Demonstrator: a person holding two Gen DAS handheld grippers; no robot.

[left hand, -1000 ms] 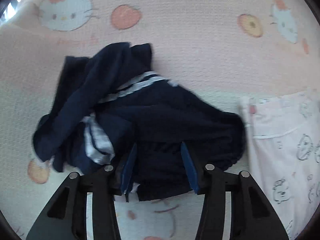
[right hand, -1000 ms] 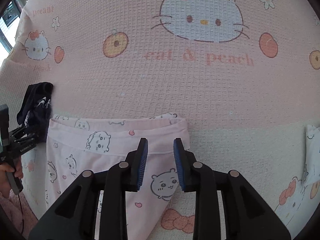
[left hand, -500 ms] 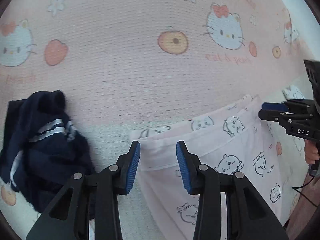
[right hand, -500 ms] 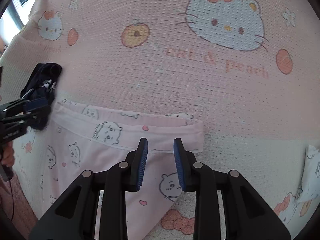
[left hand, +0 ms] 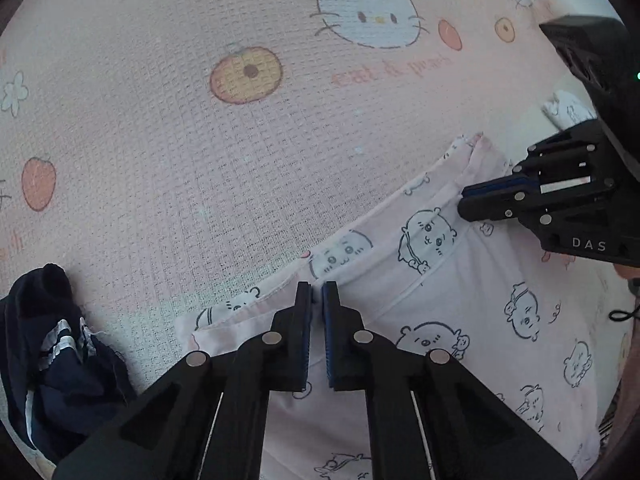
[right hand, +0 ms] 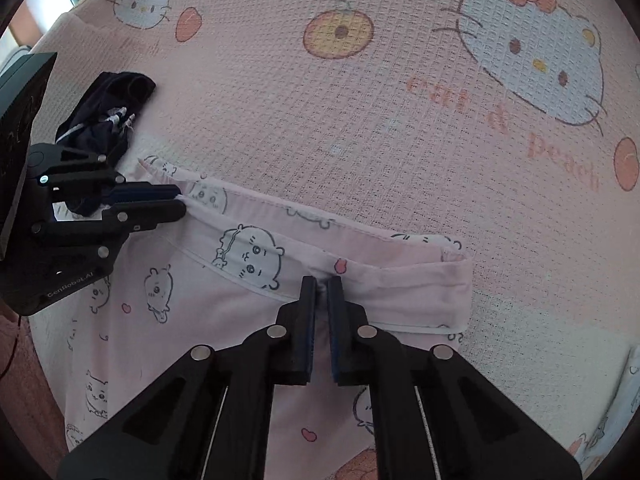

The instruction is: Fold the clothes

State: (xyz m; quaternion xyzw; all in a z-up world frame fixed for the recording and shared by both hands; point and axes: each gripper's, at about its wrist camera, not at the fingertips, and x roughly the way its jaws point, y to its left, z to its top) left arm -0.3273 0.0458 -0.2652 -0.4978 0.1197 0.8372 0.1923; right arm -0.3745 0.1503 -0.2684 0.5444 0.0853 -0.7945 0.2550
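Note:
Pale pink pyjama trousers (left hand: 460, 304) with cartoon bear prints lie flat on the pink blanket, also in the right wrist view (right hand: 192, 280). My left gripper (left hand: 317, 290) is shut on their waistband near its left end. My right gripper (right hand: 321, 286) is shut on the waistband near its right end. Each gripper shows in the other's view: the right one (left hand: 466, 200) and the left one (right hand: 180, 204), both pinching the band.
A crumpled navy garment with white stripes (left hand: 52, 360) lies left of the trousers, also in the right wrist view (right hand: 108, 112). The pink cat-and-peach blanket (left hand: 240, 140) stretches beyond the waistband. Another printed white cloth (right hand: 628, 392) lies at the far right.
The left gripper swung away from the navy garment to the pink trousers and shut on the waistband. The right gripper moved forward and shut on the waistband too.

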